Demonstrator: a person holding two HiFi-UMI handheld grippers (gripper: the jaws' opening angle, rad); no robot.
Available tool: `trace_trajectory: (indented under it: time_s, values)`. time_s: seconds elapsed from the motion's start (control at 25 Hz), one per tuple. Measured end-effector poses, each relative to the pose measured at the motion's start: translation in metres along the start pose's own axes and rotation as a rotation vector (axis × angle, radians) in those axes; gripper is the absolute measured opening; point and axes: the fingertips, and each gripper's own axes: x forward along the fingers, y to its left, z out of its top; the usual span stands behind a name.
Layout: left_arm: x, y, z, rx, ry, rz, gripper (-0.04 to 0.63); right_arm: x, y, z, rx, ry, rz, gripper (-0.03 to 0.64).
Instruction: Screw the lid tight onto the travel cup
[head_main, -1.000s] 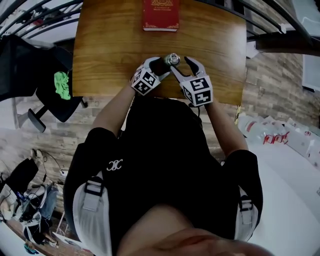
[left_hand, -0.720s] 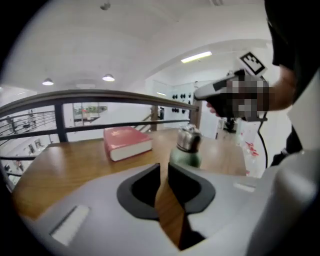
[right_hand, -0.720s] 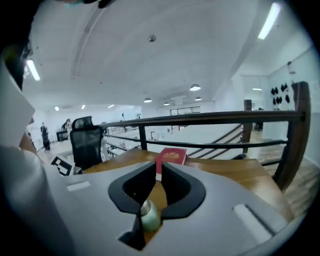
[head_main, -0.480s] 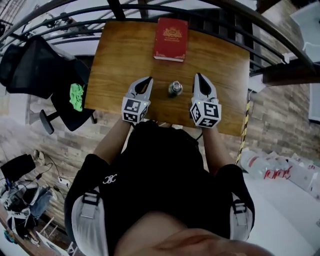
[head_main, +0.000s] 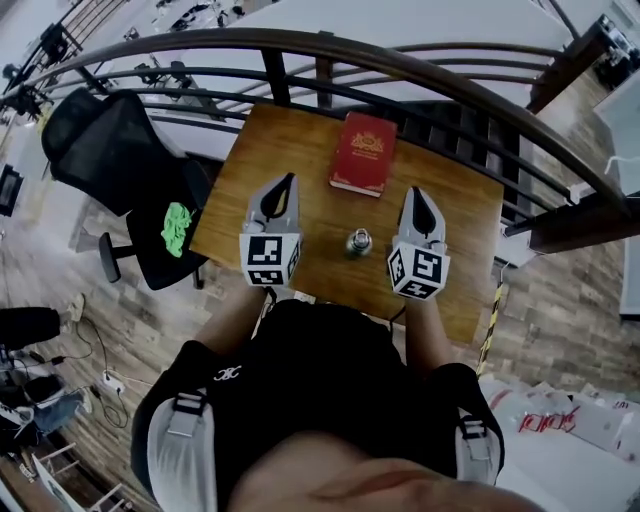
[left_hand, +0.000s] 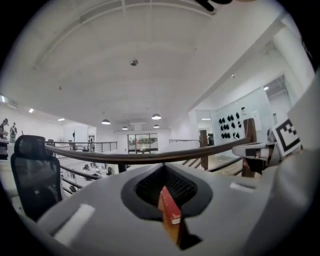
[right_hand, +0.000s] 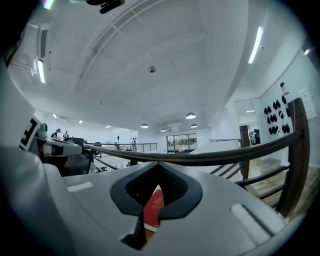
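Two grippers rose, shut — one travel cup, one book.

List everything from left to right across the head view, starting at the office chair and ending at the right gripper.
Office chair → left gripper → travel cup → right gripper.

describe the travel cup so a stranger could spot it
Find the wooden table by the curved railing. Between the left gripper and right gripper stands the travel cup. It is small, upright and silvery, unlike the flat red book beyond it.
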Motion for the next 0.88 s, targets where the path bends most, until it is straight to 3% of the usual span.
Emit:
trace_trajectory:
  time_s: [0.28,0.88]
  values:
    - [0.002,-0.014,-0.007,-0.049,0.029,0.005,0.052,-0.002,0.005,-0.007,-0.027,0.012,0.018,0.002]
    - [0.003,-0.031,0.001,-0.065,0.007,-0.018,0.052,-0.012,0.003,-0.005,-0.036,0.004,0.015,0.003]
